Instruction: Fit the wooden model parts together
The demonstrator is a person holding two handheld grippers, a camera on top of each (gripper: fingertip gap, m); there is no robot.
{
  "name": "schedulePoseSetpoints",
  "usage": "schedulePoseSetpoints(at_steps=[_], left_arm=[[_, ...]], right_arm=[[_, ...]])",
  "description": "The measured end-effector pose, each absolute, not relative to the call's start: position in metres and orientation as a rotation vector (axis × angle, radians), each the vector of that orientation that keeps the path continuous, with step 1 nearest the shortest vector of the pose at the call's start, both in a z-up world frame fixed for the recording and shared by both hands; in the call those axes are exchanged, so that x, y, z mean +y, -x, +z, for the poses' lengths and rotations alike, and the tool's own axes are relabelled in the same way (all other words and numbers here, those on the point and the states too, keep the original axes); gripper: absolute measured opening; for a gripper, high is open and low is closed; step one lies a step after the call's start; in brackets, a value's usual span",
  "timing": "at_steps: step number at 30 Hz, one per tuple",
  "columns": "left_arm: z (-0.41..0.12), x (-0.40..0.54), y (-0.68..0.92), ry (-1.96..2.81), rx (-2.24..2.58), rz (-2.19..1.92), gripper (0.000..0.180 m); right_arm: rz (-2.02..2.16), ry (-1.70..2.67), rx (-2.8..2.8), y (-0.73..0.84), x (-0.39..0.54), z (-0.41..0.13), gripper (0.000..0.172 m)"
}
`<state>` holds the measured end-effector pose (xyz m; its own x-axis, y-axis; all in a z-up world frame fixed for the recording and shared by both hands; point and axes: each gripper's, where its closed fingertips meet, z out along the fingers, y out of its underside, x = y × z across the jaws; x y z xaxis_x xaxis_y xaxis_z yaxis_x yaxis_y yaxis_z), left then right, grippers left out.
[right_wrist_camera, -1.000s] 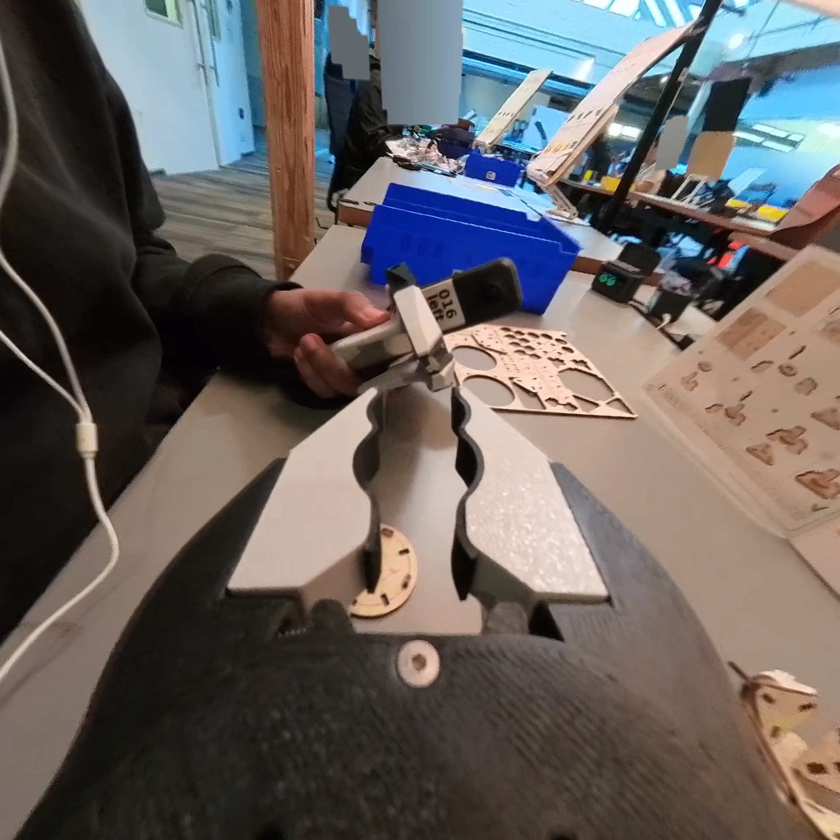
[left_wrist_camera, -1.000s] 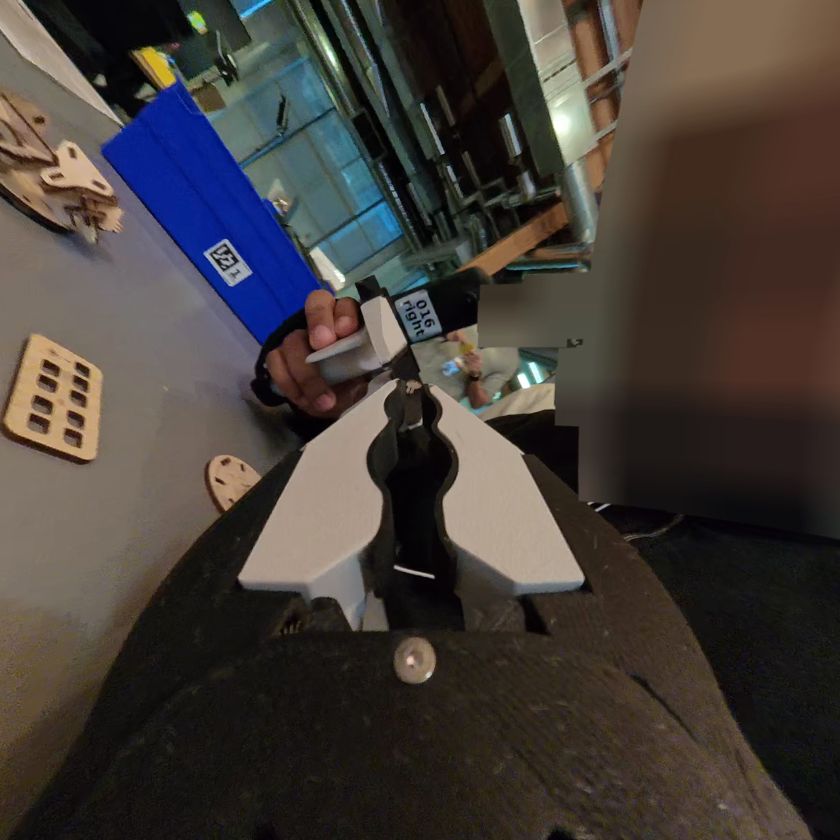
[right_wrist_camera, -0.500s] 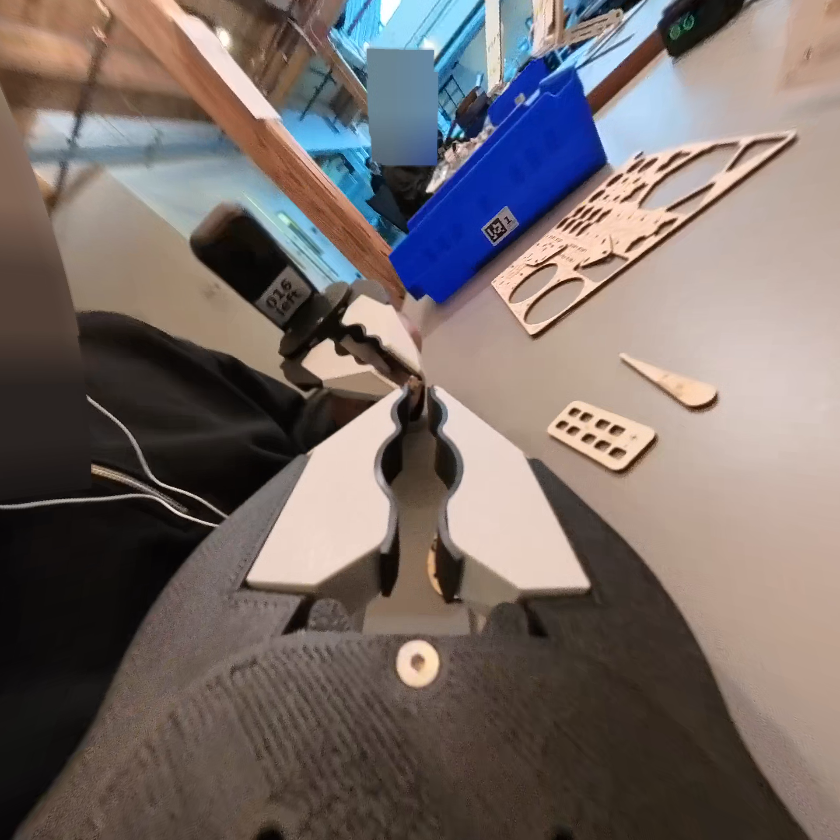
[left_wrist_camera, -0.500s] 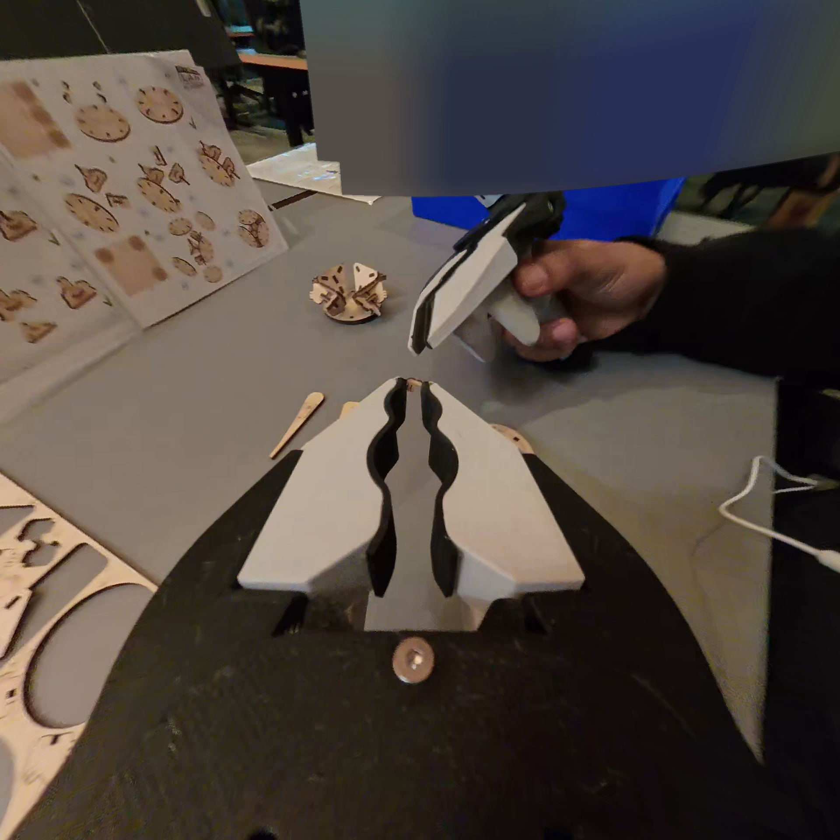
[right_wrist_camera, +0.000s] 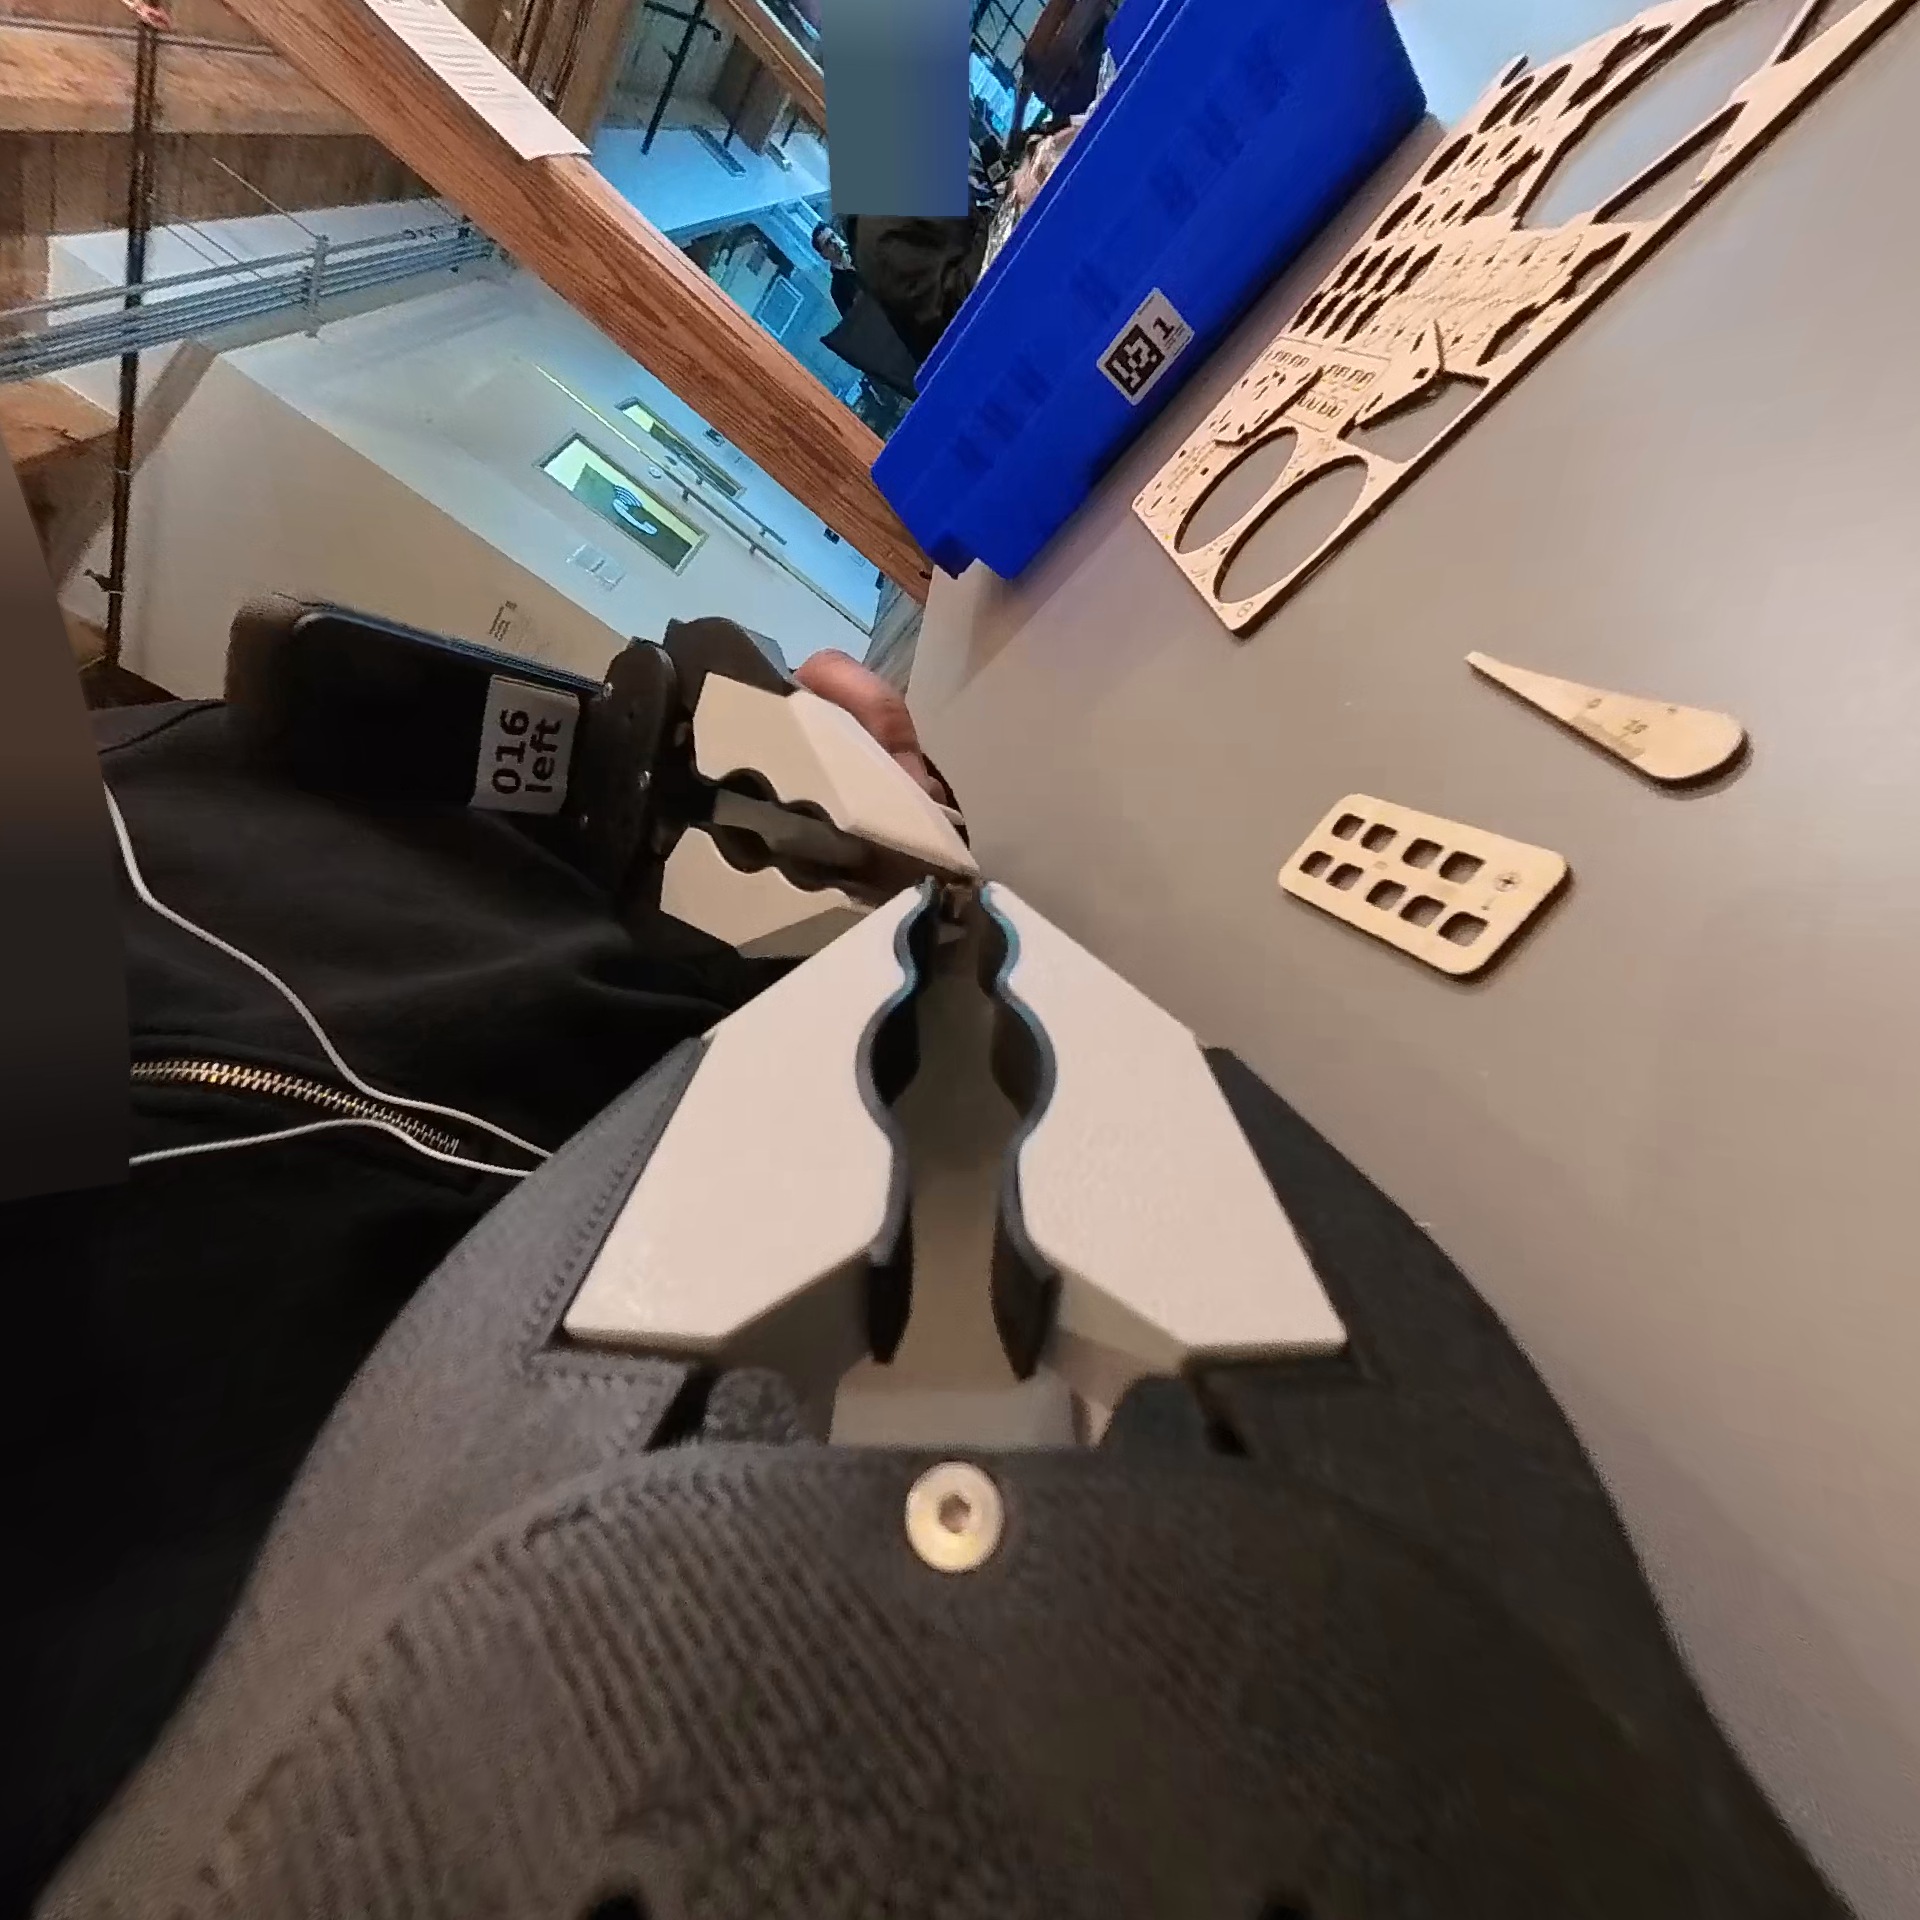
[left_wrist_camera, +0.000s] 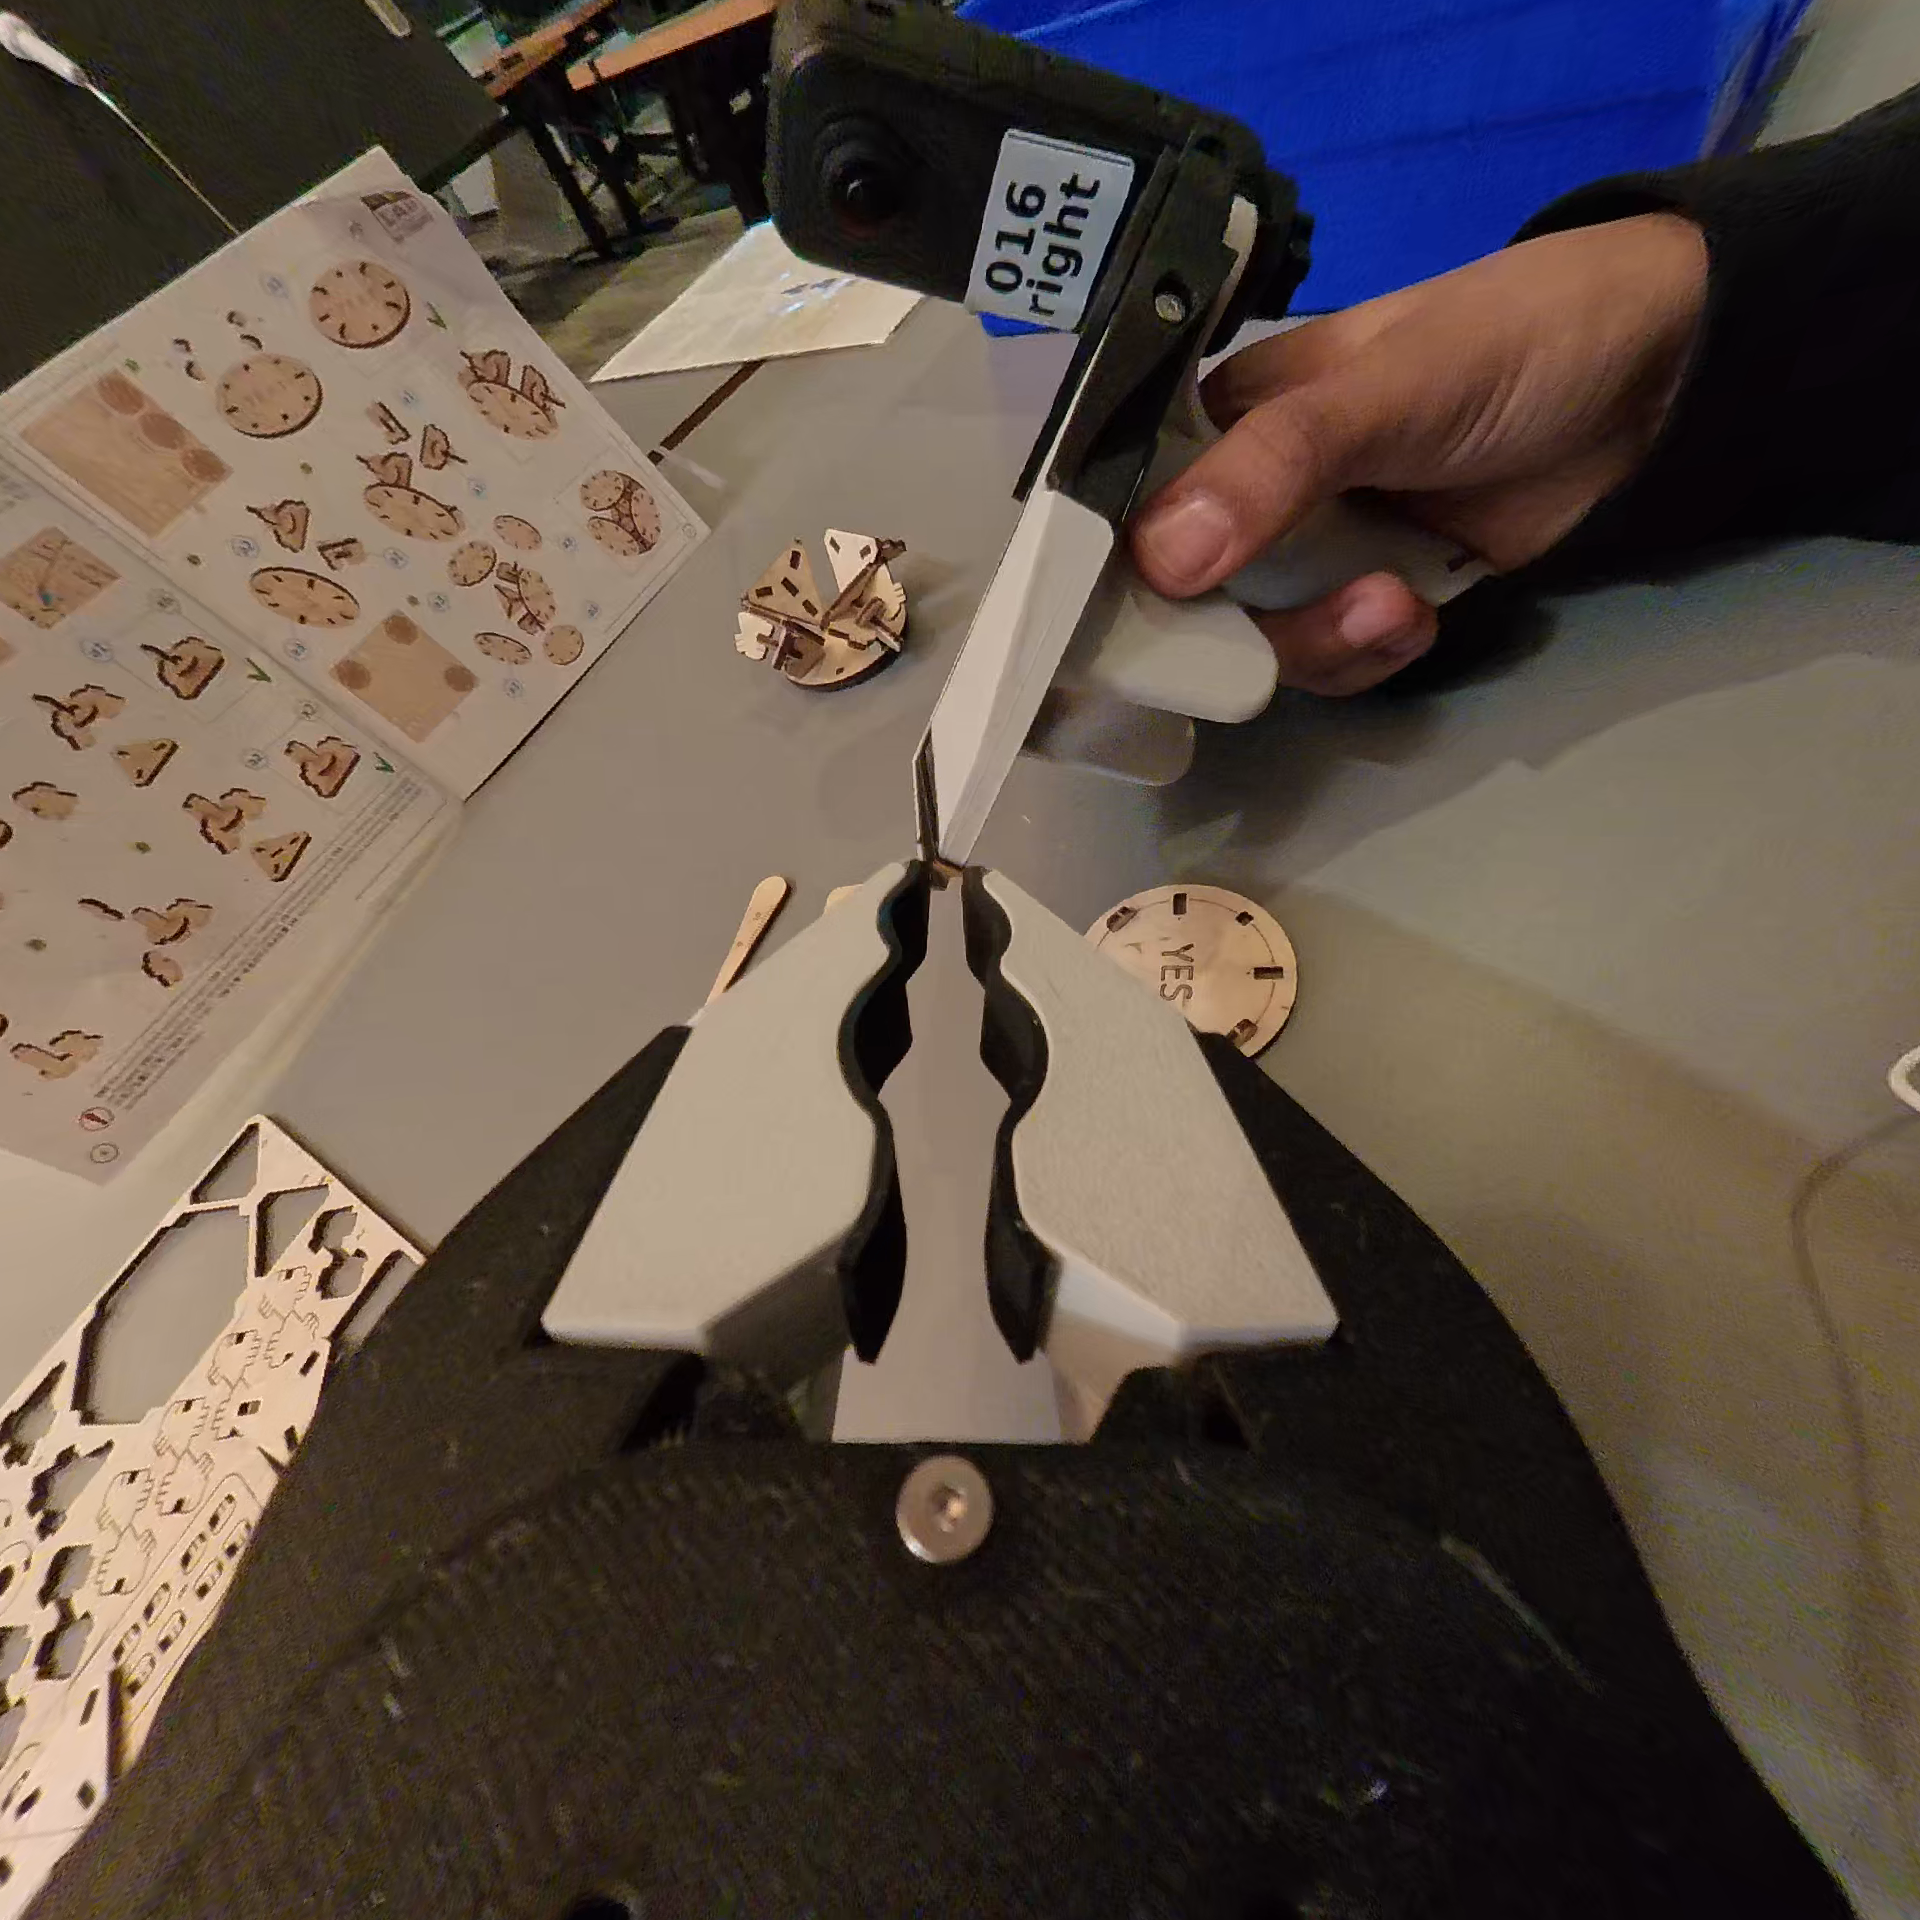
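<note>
1. Left gripper [left_wrist_camera: 940, 878]: jaws nearly closed, tips pinching a tiny wood piece [left_wrist_camera: 941, 879].
2. Right gripper [right_wrist_camera: 954, 891]: jaws also nearly closed, nipping the same small bit at the tips; it's tiny & partly hidden, so can't tell its shape.
3. Both grippers meet tip to tip above the grey table [left_wrist_camera: 582, 852], the piece between them. Right one comes down steeply from above in the left view, hand [left_wrist_camera: 1434, 468] on its handle.
4. Round wood disc [left_wrist_camera: 1205, 961] flat on table just right of left fingers.
5. Slim wood stick [left_wrist_camera: 750, 928] just left of them.
6. Small assembled wood model [left_wrist_camera: 826, 618] farther back; instruction sheet [left_wrist_camera: 260, 582] at left.
7. Right view: slotted wood plate [right_wrist_camera: 1423, 883], wedge piece [right_wrist_camera: 1621, 727], cut-out sheet [right_wrist_camera: 1475, 343], blue bin [right_wrist_camera: 1143, 281].
</note>
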<state>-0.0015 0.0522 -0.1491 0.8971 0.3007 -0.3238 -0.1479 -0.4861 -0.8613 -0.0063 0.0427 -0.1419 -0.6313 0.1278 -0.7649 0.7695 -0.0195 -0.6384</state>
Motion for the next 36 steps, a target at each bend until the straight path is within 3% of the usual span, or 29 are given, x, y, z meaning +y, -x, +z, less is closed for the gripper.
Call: schedulePoseSetpoints(at_steps=[18,36], left_arm=[[-0.137,0.053,-0.007,1.885,-0.158,0.244,0.004],[-0.133,0.055,-0.018,1.864,-0.053,0.262,0.000]], right_arm=[[-1.664,-0.889,1.624,-0.001,0.046,-0.132,0.000],[-1.545,-0.842,1.428,-0.013,0.045,-0.128,0.000]])
